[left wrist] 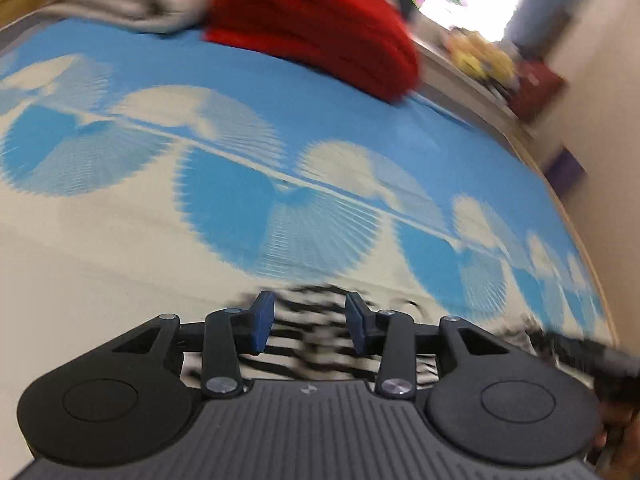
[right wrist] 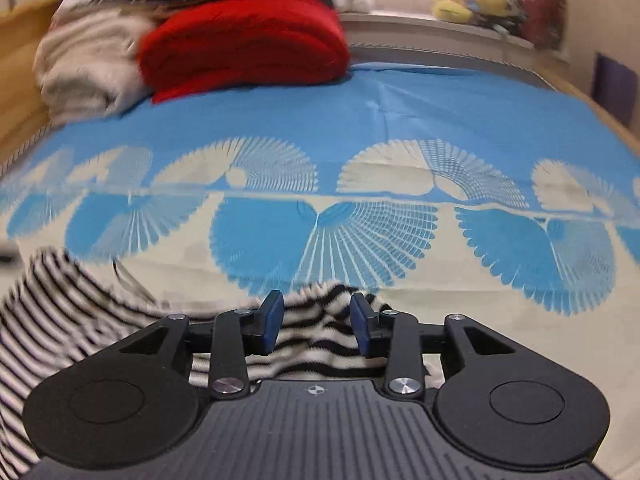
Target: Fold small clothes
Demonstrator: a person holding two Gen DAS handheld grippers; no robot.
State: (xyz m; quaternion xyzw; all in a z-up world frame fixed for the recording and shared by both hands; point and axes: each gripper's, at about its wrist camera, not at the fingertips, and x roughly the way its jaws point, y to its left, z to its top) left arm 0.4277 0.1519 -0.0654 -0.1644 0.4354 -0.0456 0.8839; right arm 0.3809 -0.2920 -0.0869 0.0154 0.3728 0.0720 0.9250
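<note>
The left tool [left wrist: 310, 322] hangs over the striped garment [right wrist: 60, 300] on the bed [right wrist: 400, 120], jaws apart, cloth between but unpinched. The right tool [right wrist: 316, 326] is likewise released above a bunched striped edge. It looks like the start of a fold; next, each must pinch an edge. No containers; red [right wrist: 244, 40] and cream [right wrist: 88, 64] folded piles sit behind.

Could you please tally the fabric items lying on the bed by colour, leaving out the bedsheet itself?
Black-and-white striped garment: 1
Red folded item: 1
Beige folded item: 1
Total: 3
</note>
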